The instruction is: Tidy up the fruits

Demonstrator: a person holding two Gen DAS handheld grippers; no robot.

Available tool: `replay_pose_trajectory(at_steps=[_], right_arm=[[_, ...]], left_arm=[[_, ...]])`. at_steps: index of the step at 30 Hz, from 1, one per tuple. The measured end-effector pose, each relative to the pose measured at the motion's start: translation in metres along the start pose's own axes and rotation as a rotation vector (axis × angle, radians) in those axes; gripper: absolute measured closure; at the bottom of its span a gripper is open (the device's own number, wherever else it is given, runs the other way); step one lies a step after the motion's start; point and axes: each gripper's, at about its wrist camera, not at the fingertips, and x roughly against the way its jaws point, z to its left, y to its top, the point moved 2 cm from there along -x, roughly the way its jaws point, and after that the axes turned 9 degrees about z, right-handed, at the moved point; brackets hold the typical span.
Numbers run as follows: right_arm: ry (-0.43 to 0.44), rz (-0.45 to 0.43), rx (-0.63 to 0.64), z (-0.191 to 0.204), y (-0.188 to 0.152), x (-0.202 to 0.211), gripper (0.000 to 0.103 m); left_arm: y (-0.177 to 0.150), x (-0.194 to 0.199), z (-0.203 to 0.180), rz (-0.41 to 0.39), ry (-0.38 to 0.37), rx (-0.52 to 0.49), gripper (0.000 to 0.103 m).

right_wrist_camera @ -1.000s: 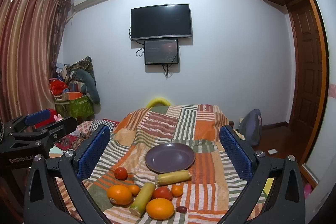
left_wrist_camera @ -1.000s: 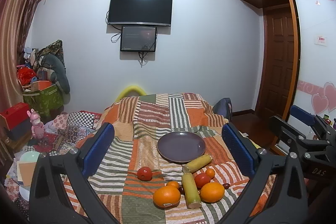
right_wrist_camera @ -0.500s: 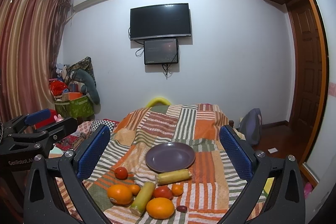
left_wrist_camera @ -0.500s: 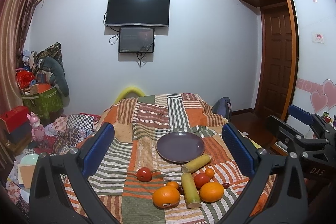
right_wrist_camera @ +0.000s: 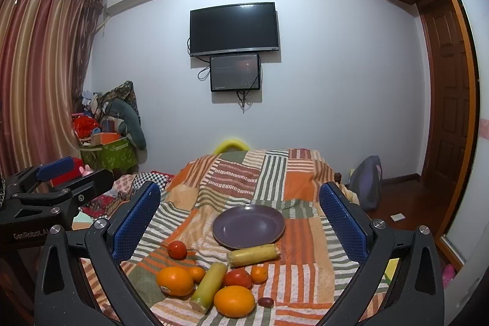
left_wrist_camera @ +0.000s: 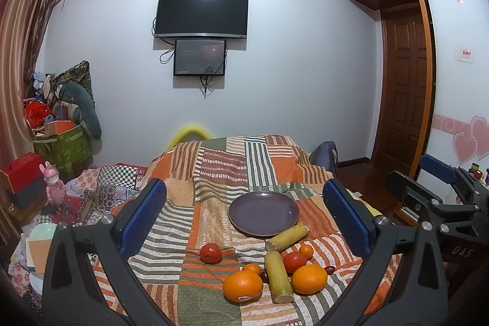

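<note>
while both tools gape empty, the fruits (left_wrist_camera: 269, 268) lie ahead, between the left tool (left_wrist_camera: 244, 213) fingers.

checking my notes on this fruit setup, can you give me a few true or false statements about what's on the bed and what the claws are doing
1. The purple plate has fruit on it. False: it is empty; all the fruit lies on the patchwork blanket in front of it.
2. Both claws are open and hold nothing. True: the left claw and the right claw are both spread wide.
3. There are two yellow-green cane pieces. True: one lies across by the plate's near rim, the other among the oranges.
4. One large orange carries a sticker. True.
5. The lone red fruit sits to the right of the plate. False: it lies to the left.
</note>
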Motion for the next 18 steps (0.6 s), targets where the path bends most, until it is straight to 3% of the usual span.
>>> replay_pose_trajectory(at_steps=[18], right_arm=[[0.005, -0.003, 0.0, 0.0009, -0.0003, -0.0009, 0.0]], left_arm=[[0.0007, -0.001, 0.003, -0.005, 0.004, 0.007, 0.0]])
